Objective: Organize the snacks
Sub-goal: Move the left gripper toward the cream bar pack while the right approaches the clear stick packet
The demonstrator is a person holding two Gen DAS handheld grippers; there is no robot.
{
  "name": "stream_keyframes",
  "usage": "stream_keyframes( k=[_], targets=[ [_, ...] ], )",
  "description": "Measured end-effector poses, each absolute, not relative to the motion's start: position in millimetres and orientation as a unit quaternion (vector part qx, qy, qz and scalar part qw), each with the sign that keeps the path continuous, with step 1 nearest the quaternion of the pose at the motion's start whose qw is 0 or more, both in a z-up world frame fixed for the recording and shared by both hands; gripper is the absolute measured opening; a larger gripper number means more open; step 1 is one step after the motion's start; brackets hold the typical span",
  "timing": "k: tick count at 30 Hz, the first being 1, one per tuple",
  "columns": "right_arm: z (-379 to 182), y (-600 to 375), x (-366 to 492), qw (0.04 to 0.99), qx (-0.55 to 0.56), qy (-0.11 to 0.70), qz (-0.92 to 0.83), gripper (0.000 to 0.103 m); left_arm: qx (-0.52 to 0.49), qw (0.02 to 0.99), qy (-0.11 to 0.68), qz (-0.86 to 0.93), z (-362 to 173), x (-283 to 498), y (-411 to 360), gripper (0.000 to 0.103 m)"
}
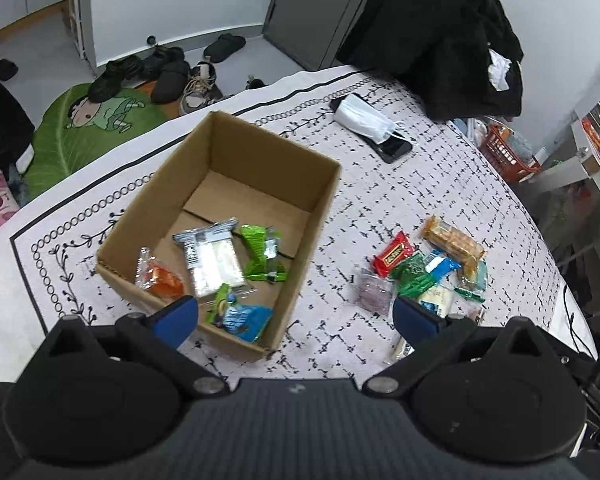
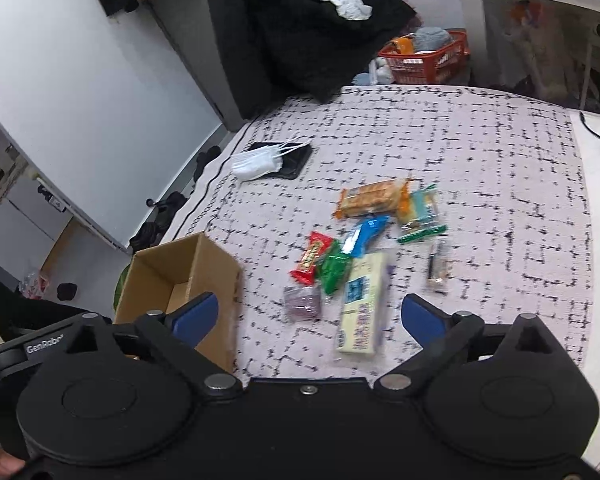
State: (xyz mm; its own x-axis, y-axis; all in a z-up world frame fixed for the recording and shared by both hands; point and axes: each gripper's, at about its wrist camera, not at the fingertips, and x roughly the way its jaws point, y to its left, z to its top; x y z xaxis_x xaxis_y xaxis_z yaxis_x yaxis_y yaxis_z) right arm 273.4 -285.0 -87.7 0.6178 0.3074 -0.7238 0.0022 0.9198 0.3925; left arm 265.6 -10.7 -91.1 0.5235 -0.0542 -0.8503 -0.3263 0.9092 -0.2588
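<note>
Our right claw (image 2: 310,318) is wide and empty, the cream pack (image 2: 362,304) lies just ahead between its jaws, long axis along them, box (image 2: 180,268) to its left; left claw (image 1: 296,314), also wide, sits farther off.

**Box to the left, loose snacks to the right**

On the black-and-white patterned tablecloth (image 1: 440,184), the open brown cardboard box (image 1: 324,200) sits left of a heap of loose wrapped snacks (image 1: 424,272). Four packets (image 1: 216,260) lie inside the box. Behind both, a folded white face mask (image 1: 364,116) rests on a black phone (image 1: 396,148). Behind that, a black coat (image 1: 440,32) hangs.
</note>
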Motion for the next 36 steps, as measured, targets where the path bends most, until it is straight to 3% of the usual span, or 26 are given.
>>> stream_keyframes(
  k=[16,25,27,36],
  targets=[
    [-134,-346,286,0.873,0.221,0.429,0.07,0.098,-0.176,0.85,0.494,0.051,-110,285,-67,0.103],
    [-162,-373,303,0.848,0.278,0.448,0.054,0.081,-0.163,0.849,0.502,0.034,-129,301,-104,0.1],
    [-168,-377,308,0.84,0.29,0.455,0.057,0.07,-0.158,0.848,0.505,0.028,-134,306,-113,0.096],
    [-192,-385,325,0.816,0.322,0.476,0.066,0.057,-0.153,0.839,0.523,0.005,-162,328,-145,0.084]
  ],
)
